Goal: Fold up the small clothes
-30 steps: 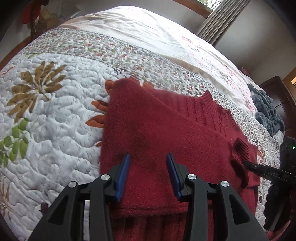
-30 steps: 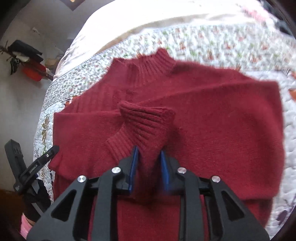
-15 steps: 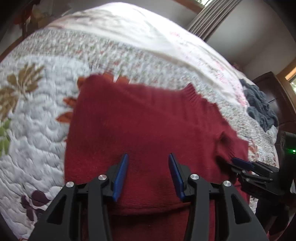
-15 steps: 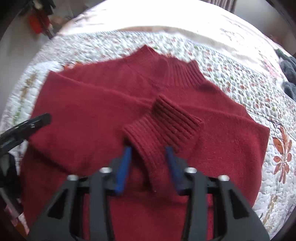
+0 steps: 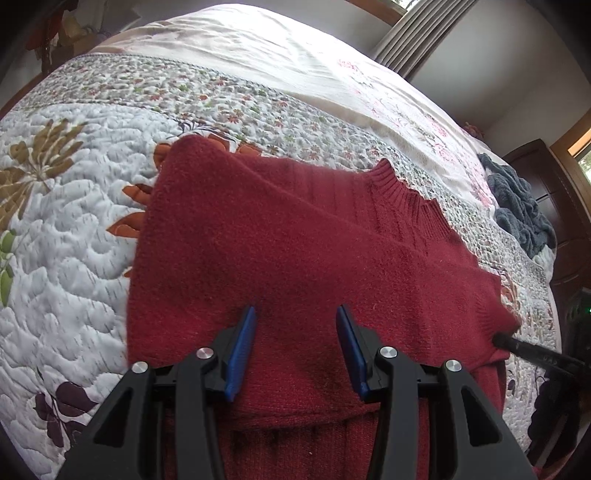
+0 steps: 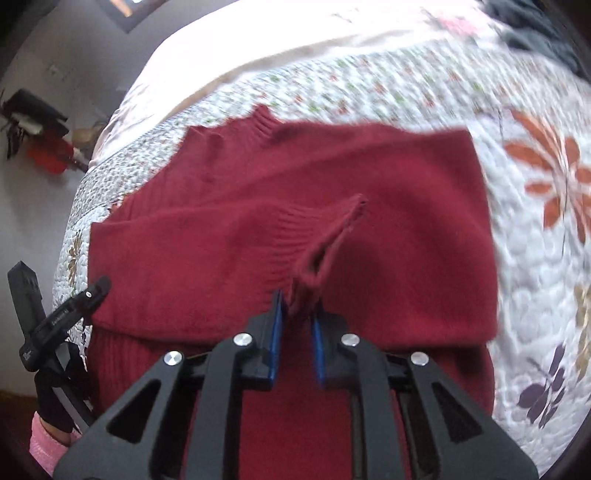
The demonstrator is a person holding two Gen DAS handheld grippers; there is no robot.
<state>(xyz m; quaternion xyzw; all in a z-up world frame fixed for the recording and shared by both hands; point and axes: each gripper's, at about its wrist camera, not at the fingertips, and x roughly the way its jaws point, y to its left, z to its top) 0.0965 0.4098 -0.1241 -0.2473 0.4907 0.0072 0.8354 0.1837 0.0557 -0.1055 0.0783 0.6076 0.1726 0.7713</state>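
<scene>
A red sweater lies on a flowered quilt covering the bed, curtains far right. Left gripper fingers apart above it; right gripper fingers clamped on its cuff.

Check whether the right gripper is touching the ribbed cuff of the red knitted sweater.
Touching. In the right wrist view, the right gripper has its blue pads closed on the bunched ribbed cuff of the red knitted sweater, with fabric pinched between them.
</scene>
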